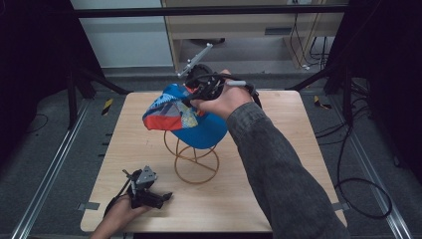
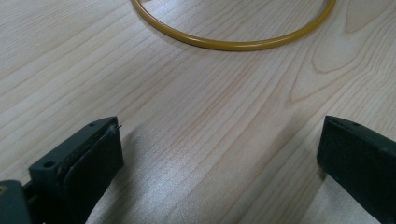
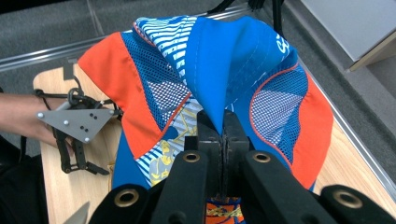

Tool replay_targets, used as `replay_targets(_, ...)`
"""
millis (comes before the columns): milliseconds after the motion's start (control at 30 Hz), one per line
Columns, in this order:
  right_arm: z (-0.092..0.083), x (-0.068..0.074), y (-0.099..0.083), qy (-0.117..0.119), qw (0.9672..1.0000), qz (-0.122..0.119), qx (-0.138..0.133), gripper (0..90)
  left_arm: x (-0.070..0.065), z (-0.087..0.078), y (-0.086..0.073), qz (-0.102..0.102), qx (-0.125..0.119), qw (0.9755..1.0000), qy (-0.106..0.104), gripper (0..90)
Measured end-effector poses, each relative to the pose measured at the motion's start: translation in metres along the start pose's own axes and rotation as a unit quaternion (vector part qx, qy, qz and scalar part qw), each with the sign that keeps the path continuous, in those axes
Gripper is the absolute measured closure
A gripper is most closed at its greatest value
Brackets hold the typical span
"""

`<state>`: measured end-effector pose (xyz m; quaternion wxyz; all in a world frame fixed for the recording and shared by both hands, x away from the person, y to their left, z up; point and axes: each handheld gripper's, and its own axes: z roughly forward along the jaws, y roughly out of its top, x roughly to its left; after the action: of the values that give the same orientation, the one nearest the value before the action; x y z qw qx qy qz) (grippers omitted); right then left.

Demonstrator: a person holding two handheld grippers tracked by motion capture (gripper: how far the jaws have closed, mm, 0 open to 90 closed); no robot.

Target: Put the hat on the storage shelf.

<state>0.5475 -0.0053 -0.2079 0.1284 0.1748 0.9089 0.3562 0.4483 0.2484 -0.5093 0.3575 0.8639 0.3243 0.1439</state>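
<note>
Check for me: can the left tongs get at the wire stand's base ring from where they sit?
Probably yes. The left tongs rest open on the table, and bare wood lies between them and the base ring.

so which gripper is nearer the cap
Right. The right gripper is clamped on the cap above the wire stand. The left gripper rests open on the table, apart from it.

mesh-and-cloth cap (image 3: pixel 219 70), glossy yellow wire stand (image 2: pixel 233 44), matt pale wood table (image 2: pixel 187 140)
</note>
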Motion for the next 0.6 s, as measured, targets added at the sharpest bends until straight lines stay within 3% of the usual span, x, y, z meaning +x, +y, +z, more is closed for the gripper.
replay_targets(167, 0.014, 0.001, 0.002, 0.011, 0.9998, -0.007, 0.018, 89.1, 0.000, 0.000, 0.000, 0.000, 0.000, 1.0000, 0.000, 0.0)
replay_targets(600, 0.029, 0.009, -0.002, 0.017, 0.9994, -0.018, 0.025, 87.6, 0.000, 0.000, 0.000, 0.002, 0.000, 1.0000, -0.002, 0.0)
